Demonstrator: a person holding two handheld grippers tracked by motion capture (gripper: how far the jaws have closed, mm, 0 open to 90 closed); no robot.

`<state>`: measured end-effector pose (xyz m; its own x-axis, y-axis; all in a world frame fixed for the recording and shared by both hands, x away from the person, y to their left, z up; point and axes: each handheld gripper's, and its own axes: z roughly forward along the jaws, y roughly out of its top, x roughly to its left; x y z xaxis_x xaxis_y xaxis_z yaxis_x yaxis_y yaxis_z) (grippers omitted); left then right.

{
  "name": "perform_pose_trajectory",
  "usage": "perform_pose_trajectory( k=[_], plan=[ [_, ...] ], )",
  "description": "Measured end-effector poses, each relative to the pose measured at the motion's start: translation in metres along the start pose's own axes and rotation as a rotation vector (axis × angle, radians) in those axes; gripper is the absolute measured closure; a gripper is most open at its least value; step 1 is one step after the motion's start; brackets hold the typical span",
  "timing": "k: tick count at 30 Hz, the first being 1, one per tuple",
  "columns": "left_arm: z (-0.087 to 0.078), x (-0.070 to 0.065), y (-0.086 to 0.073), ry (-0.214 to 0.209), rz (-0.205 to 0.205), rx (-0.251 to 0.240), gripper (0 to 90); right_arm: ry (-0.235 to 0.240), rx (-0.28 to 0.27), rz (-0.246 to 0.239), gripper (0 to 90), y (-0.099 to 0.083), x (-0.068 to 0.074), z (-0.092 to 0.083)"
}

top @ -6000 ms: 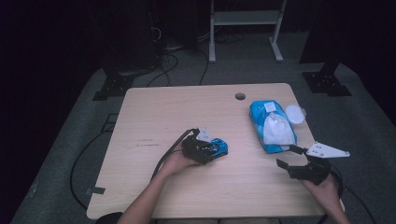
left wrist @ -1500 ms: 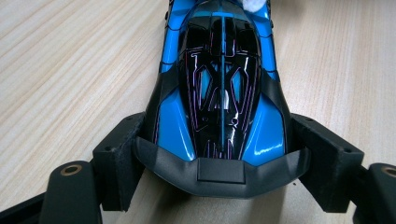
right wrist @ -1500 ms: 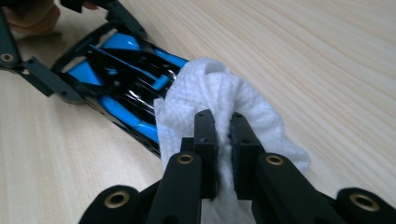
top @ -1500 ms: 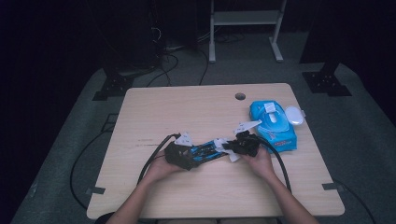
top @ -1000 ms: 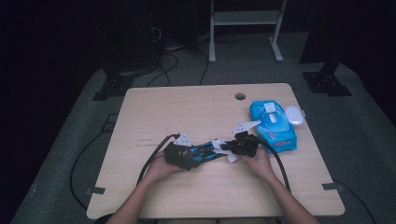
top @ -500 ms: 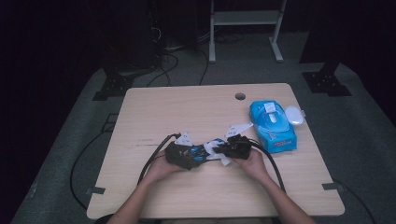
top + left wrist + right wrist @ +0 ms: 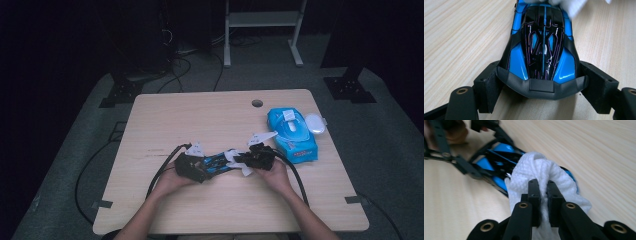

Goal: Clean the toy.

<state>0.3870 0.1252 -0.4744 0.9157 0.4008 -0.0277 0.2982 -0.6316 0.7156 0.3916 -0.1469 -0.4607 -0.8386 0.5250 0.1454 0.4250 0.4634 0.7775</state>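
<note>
Blue toy car [image 7: 544, 47] clamped by left gripper [image 7: 541, 85]; right gripper [image 7: 543, 195] pinches white wipe [image 7: 544, 175].

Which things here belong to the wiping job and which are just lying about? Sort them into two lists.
In the job:
- toy car, clamped by the left hand-held gripper
- white wipe, pinched in the right hand-held gripper and pressed on the car
- wipes pack, the likely source of the wipe

Lying about:
- white lid beside the pack
- table, cables on the floor
</note>
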Motion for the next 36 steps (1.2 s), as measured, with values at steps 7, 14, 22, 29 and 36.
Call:
perform_pose_trajectory(
  k=[7,14,22,29,36],
  plan=[
    [0.001,-0.001,0.001,0.002,0.002,-0.002,24.1,0.105,0.028,-0.111,83.5,0.029,0.041,0.032],
    [0.001,0.000,0.001,0.000,0.007,0.002,24.1,0.090,0.034,-0.103,83.5,0.034,0.038,0.038],
    [0.001,0.000,0.001,0.000,0.006,0.001,24.1,-0.045,0.043,-0.027,83.4,0.005,-0.001,0.002],
    [0.001,0.000,0.001,0.000,0.005,0.001,24.1,0.021,-0.003,-0.062,83.3,0.008,0.015,0.009],
    [0.001,0.000,0.001,-0.001,0.008,0.001,24.1,0.017,0.018,-0.094,83.3,0.010,0.017,0.009]
  ],
)
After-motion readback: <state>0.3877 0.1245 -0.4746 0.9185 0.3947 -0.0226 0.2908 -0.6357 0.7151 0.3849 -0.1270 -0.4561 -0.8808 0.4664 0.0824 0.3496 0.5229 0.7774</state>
